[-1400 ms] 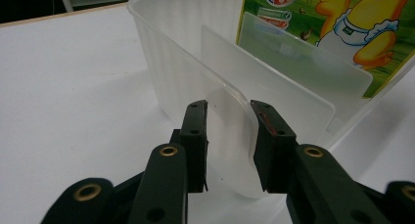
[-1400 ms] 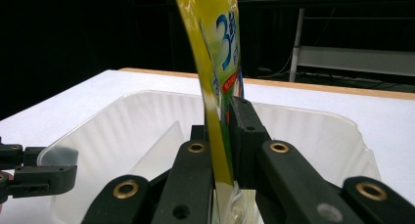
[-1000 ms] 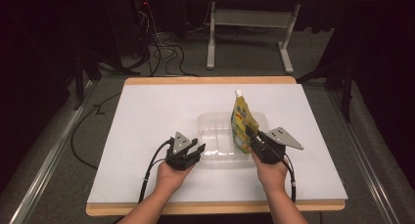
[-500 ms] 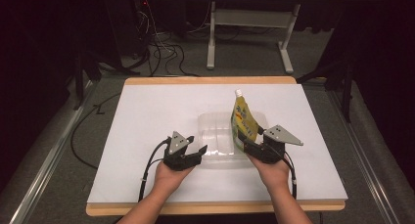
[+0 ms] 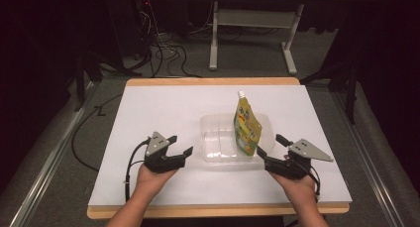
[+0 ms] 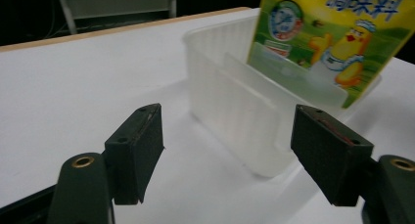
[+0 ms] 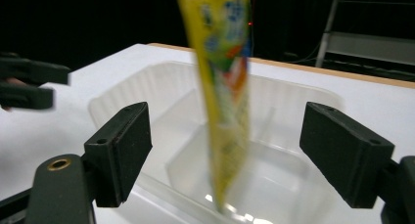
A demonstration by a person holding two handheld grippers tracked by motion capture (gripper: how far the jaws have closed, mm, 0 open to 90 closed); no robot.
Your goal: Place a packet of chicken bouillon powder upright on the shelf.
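While the yellow-green spouted sauce pouch [image 5: 247, 126] stands upright inside the clear ribbed plastic tray [image 5: 214, 138], left gripper [image 5: 180, 145] and right gripper [image 5: 271, 150], jaws just opened and empty, flank the tray; withdraw level, avoiding nudging the tray.

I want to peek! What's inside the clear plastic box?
A yellow pouch stands inside the clear box, spout up. Its foot hides the floor beneath it.

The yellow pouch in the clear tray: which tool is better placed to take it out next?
Probably the right tool: the yellow pouch stands at the clear tray's right end, nearer its open jaws. The left tool is by the far end.
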